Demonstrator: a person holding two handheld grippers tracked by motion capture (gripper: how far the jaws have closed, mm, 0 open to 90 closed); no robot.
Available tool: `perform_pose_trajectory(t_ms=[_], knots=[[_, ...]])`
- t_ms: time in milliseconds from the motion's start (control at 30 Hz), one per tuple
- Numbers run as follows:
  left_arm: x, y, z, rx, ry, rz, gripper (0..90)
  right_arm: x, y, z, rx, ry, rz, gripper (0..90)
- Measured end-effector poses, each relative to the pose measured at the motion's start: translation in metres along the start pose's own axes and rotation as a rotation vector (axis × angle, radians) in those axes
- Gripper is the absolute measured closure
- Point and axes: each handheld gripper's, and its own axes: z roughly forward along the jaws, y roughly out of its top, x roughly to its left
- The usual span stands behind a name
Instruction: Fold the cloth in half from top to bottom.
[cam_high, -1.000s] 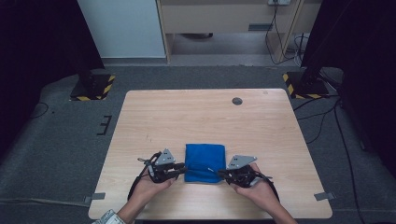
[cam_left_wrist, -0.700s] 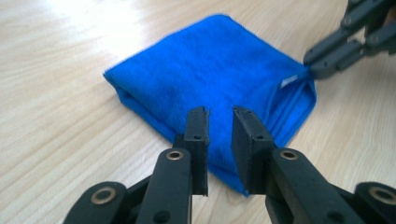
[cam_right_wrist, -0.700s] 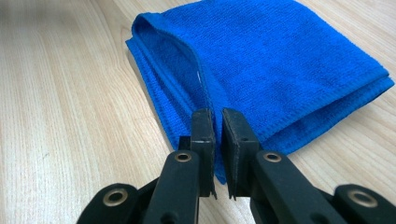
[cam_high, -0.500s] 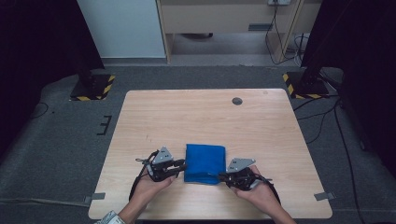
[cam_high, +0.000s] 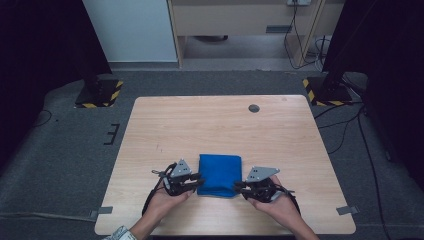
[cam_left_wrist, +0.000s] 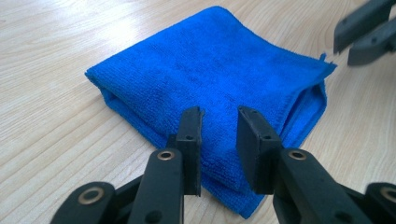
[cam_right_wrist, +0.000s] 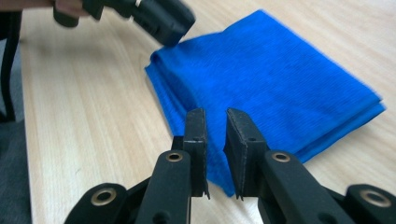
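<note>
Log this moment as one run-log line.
folded blue cloth flat on table | left gripper jaws just opening, released | right gripper jaws just opening, released

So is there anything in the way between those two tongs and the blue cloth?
Nothing visible. The folded blue cloth lies flat on the table, with the left tongs at its near left corner and the right tongs at its near right corner. Both sets of jaws have just been opening, with cloth showing in each gap.

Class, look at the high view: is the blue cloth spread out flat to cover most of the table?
No: the blue cloth lies folded into a small square near the table's front edge.
</note>
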Motion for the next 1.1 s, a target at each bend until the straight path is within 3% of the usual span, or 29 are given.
perform_pose_trajectory(t_ms=[67, 167, 233, 333, 500, 700, 900, 1100], knots=[[0.000, -0.001, 0.002, 0.021, 0.007, 0.009, 70.2, -0.002, 0.001, 0.003, 0.000, -0.039, -0.005, 75.5], [-0.001, -0.003, 0.006, 0.062, 0.027, 0.036, 68.8, -0.005, -0.001, 0.014, 0.043, -0.090, -0.009, 70.2], [-0.002, -0.004, 0.006, 0.073, 0.034, 0.051, 67.6, -0.006, -0.003, 0.019, 0.068, -0.098, -0.006, 68.2], [-0.004, -0.006, 0.008, 0.091, 0.051, 0.077, 65.7, -0.003, -0.006, 0.022, 0.109, -0.121, -0.044, 64.4], [-0.007, -0.005, 0.008, 0.095, 0.048, 0.102, 65.0, 0.000, -0.010, 0.022, 0.135, -0.147, -0.080, 59.8], [-0.005, -0.003, 0.005, 0.065, 0.050, 0.092, 61.7, -0.003, -0.009, 0.021, 0.121, -0.149, -0.065, 51.7], [-0.001, 0.001, 0.003, 0.033, 0.074, 0.063, 46.1, -0.006, -0.007, 0.020, 0.090, -0.170, -0.042, 35.3], [0.002, 0.001, 0.003, 0.029, 0.078, 0.049, 36.9, -0.008, -0.005, 0.023, 0.077, -0.185, -0.035, 24.1]])
